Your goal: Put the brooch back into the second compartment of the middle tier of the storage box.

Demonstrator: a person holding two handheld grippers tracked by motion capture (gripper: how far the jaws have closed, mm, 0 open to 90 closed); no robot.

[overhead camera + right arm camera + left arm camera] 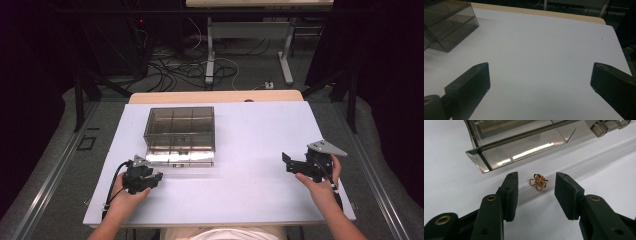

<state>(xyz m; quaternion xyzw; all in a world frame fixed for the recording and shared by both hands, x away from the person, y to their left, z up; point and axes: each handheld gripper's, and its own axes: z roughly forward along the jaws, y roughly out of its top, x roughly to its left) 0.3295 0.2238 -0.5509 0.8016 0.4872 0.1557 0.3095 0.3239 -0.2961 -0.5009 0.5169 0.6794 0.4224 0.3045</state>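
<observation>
Between the left gripper (536,195) jaws: gold flower charm (538,181), not yet gripped.
Jaws stand part-open, one pad either side, both clear of the charm, which lies flat on the white table (454,190) just before the clear box (524,145). Right gripper (539,82) wide open, well apart.
</observation>
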